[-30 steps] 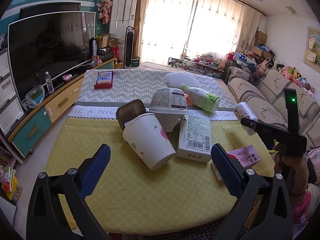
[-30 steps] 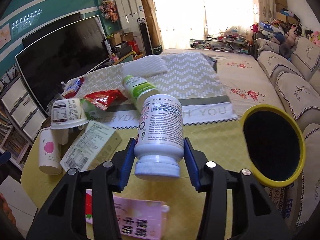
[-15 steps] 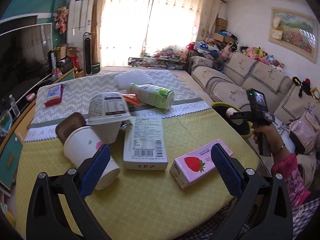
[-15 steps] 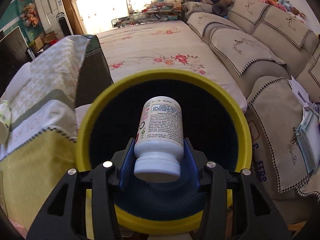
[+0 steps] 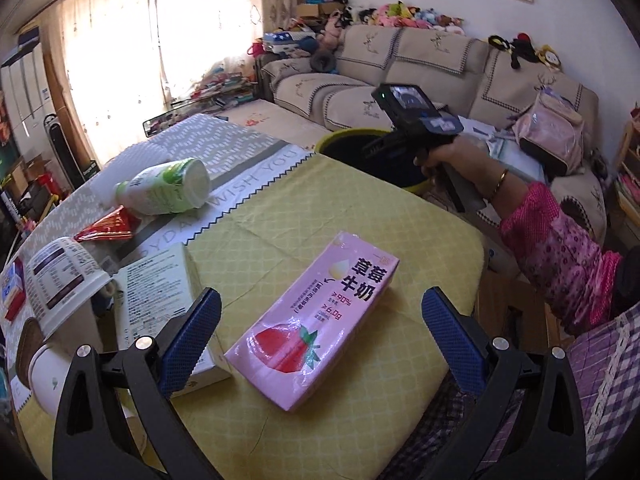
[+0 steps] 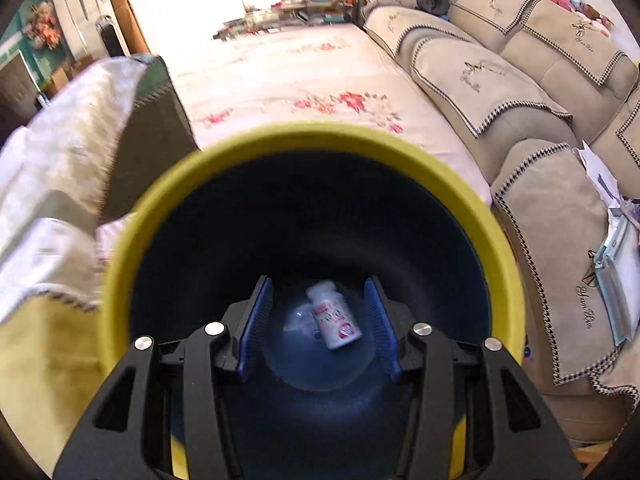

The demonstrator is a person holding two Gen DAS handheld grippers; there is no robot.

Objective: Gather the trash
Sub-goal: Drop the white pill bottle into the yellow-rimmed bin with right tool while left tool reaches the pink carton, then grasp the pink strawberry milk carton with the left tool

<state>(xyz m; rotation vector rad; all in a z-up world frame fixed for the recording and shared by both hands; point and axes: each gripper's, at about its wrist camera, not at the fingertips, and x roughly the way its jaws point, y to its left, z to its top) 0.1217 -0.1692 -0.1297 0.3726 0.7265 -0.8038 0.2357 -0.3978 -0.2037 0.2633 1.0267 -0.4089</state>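
Note:
My right gripper is open and empty over the yellow-rimmed dark bin. A white pill bottle lies on the bin's bottom. In the left wrist view the bin stands beside the table's far right edge, with the right gripper's body above it. My left gripper is open, above a pink strawberry milk carton lying on the yellow tablecloth.
On the table's left lie a white box, an upturned white tub, a paper cup, a red wrapper and a green-white bottle. A beige sofa stands behind the bin.
My right gripper opened and the pill bottle dropped into the bin. My left gripper swung right, and the pink carton now lies between its fingers.

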